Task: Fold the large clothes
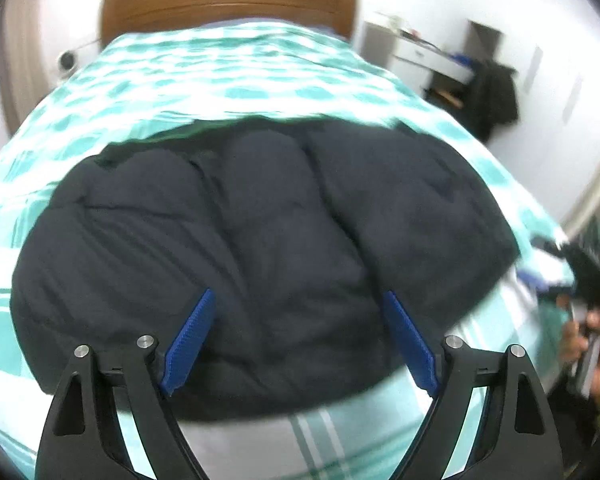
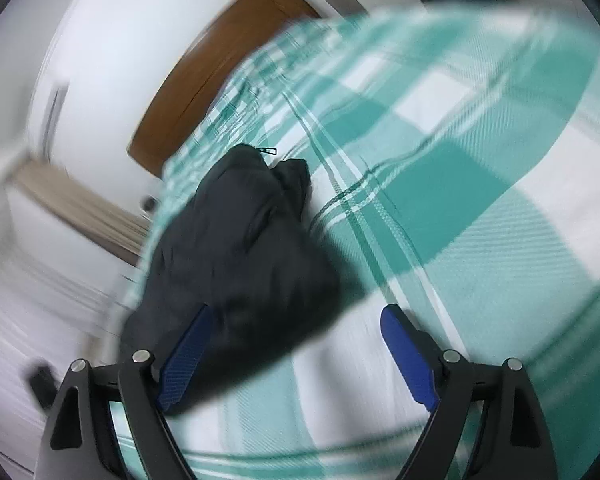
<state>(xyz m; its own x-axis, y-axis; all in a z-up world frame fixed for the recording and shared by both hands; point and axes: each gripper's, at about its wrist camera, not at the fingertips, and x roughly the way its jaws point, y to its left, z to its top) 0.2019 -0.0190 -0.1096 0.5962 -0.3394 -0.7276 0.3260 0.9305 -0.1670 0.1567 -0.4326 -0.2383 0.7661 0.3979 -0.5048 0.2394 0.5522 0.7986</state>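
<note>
A dark navy padded jacket (image 1: pixel 260 240) lies folded in a wide bundle on the teal-and-white checked bedspread (image 1: pixel 220 76). My left gripper (image 1: pixel 298 300) hovers over its near edge with the blue pads wide apart and nothing pinched between them. In the blurred right wrist view the same jacket (image 2: pixel 236 248) shows as a dark heap with a zipper pull at its far end. My right gripper (image 2: pixel 298 314) is open; the left pad (image 2: pixel 184 360) lies over the jacket's edge and the right pad over bare bedspread (image 2: pixel 460 200).
A brown wooden headboard (image 1: pixel 228 0) stands at the far end of the bed. A white desk and a dark garment on a chair (image 1: pixel 492 100) are at the right wall. A person's hand (image 1: pixel 596 356) holding the other gripper shows at the right edge.
</note>
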